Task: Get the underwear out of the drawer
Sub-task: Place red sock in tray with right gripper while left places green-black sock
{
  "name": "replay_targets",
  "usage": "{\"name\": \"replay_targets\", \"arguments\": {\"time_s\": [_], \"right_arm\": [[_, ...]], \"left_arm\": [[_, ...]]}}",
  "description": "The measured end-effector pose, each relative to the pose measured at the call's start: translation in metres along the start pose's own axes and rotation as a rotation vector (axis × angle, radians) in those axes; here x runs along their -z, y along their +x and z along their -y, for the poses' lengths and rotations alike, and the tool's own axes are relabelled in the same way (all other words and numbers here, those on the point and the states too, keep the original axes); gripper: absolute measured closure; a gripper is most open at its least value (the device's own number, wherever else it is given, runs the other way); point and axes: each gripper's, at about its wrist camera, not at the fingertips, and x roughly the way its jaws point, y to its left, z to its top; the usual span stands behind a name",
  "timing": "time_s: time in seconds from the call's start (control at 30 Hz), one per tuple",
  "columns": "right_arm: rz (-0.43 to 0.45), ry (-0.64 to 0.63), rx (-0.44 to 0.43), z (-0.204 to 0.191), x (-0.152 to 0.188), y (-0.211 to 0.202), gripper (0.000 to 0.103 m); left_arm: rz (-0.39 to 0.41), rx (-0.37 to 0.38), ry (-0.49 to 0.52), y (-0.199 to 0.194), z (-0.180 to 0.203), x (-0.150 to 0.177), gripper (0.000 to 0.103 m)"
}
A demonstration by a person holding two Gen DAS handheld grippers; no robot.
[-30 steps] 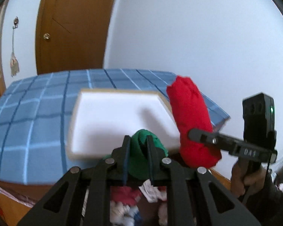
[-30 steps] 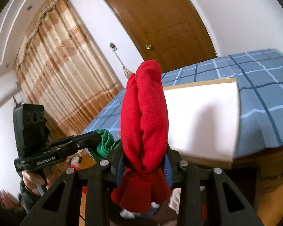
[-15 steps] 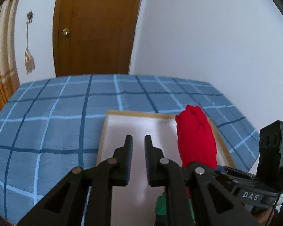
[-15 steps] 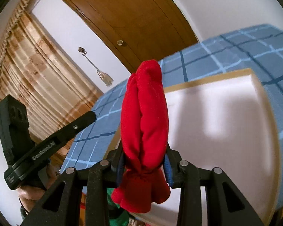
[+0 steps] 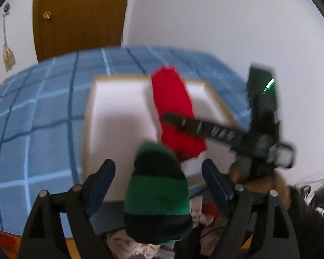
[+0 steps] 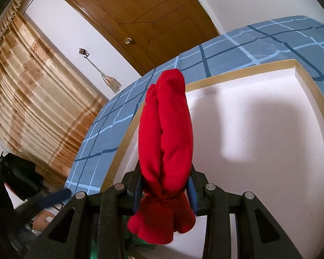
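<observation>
Tongs on the left hand [image 5: 158, 172] stand wide apart, having just been opening, and a rolled green-and-dark underwear bundle [image 5: 157, 196] sits loose between them, neither pad pressing on it; whether it is falling or already resting on something cannot be told through the blur. The right tongs [image 6: 165, 191] are clamped on a rolled red underwear bundle [image 6: 167, 142] near its lower end, so the long part stands up in front of the camera and a short bunched tail hangs below the pads.

Both bundles are out of the drawer and over the near edge of a shallow white tray [image 6: 270, 151] with a tan rim, which lies on a blue checked cloth over the table [image 6: 237, 49]. Below the left tongs a heap of mixed garments [image 5: 205, 213] shows, probably the open drawer's contents.

Judging by the look, the red roll is light, soft knit: it keeps its tube shape only because it is rolled, and its folds bulge around the pads. It is neither fragile nor slippery, but it could unroll or sag if pinched by a single outer layer. The safest hold seems to be across the full thickness of the roll, near the middle, squeezing all layers at once. The present low grip leaves it top-heavy, though its weight is probably too small to matter. Setting it down flat in the tray should need only an easy release.
</observation>
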Motion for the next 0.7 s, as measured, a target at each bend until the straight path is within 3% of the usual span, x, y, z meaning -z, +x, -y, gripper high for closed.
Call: {"name": "replay_targets", "arguments": {"time_s": [0.17,0.2,0.23,0.3,0.4,0.53,0.7], "right_arm": [[0.022,-0.022,0.02,0.0,0.002,-0.017,0.066],[0.025,-0.026,0.024,0.0,0.002,-0.019,0.066],[0.027,-0.03,0.025,0.001,0.001,-0.022,0.066],[0.035,-0.035,0.021,0.001,0.0,-0.028,0.066],[0.053,-0.038,0.013,0.0,-0.002,-0.034,0.066],[0.065,-0.021,-0.005,-0.005,-0.015,-0.034,0.066],[0.054,0.044,-0.003,-0.006,-0.034,-0.018,0.066]], "left_arm": [[-0.107,-0.046,0.037,0.038,0.006,0.012,0.044],[-0.094,-0.053,0.055,0.041,0.007,0.013,0.051],[-0.088,-0.047,0.061,0.041,0.007,0.013,0.066],[-0.061,-0.037,0.035,0.038,0.005,0.011,0.073],[0.018,-0.03,0.029,0.022,0.003,0.002,0.074],[0.145,-0.082,0.032,0.005,-0.001,-0.03,0.074],[0.211,-0.187,0.027,0.029,-0.016,-0.067,0.074]]}}
